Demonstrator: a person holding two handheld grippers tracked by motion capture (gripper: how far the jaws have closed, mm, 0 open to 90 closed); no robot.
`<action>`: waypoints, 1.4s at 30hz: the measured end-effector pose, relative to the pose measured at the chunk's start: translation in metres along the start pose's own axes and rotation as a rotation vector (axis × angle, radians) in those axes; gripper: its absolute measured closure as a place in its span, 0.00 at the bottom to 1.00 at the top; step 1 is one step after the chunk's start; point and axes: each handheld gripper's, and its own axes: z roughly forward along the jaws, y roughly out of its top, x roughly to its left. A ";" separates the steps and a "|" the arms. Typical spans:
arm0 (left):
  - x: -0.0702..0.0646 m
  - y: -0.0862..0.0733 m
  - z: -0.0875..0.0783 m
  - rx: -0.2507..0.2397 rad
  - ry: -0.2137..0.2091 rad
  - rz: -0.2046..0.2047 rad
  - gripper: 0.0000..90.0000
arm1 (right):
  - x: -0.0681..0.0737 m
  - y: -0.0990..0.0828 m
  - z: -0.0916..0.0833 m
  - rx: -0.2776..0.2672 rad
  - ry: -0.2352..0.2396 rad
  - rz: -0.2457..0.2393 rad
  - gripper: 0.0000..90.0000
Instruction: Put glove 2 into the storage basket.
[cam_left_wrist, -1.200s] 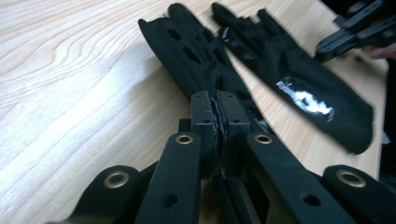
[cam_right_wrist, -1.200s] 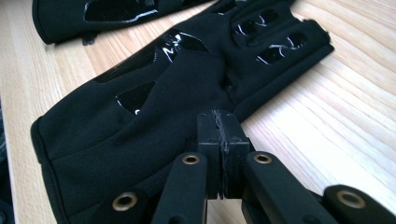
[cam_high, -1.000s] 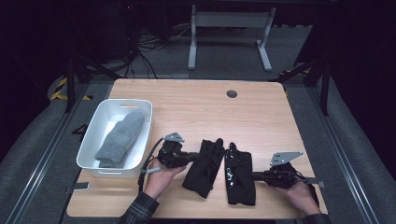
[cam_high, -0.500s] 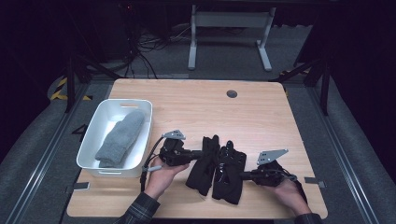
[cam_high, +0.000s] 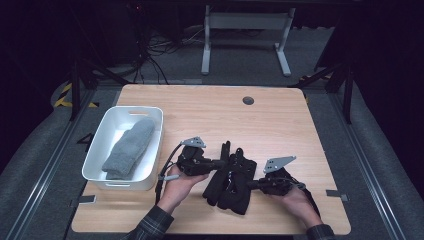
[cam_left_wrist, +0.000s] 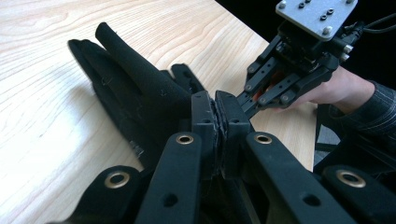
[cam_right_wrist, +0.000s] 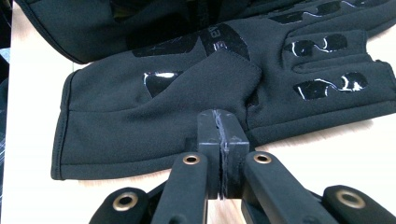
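Two black gloves lie overlapped near the table's front edge, the left one (cam_high: 215, 181) partly under the right one (cam_high: 240, 192). My left gripper (cam_high: 223, 162) is shut, its tips against the left glove (cam_left_wrist: 135, 88) near the fingers. My right gripper (cam_high: 249, 184) is shut too, with its tips (cam_right_wrist: 219, 123) touching the thumb-side edge of the nearer glove (cam_right_wrist: 154, 107). I see no fabric between either pair of pads. The other glove (cam_right_wrist: 140, 23) lies beyond it. In the left gripper view the right gripper (cam_left_wrist: 250, 95) comes in from the upper right.
A white bin (cam_high: 100, 150) stands at the table's left with a grey mitten (cam_high: 130, 150) inside. A dark round grommet (cam_high: 248, 100) sits near the far edge. Bare wood (cam_high: 280, 130) spreads behind and to the right of the gloves.
My right gripper has moved left and the right glove has slid with it, from beside the left glove to overlapping it. The left gripper has stayed in place.
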 end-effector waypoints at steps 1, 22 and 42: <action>0.000 0.001 0.002 0.001 0.000 0.005 0.97 | 0.001 0.002 0.002 0.000 0.001 -0.003 1.00; -0.003 -0.001 0.044 0.084 -0.024 0.011 0.98 | 0.007 0.023 0.029 -0.024 -0.021 -0.052 1.00; -0.011 -0.015 0.070 0.175 -0.061 0.048 0.80 | -0.024 0.006 -0.018 -0.098 -0.272 0.011 0.76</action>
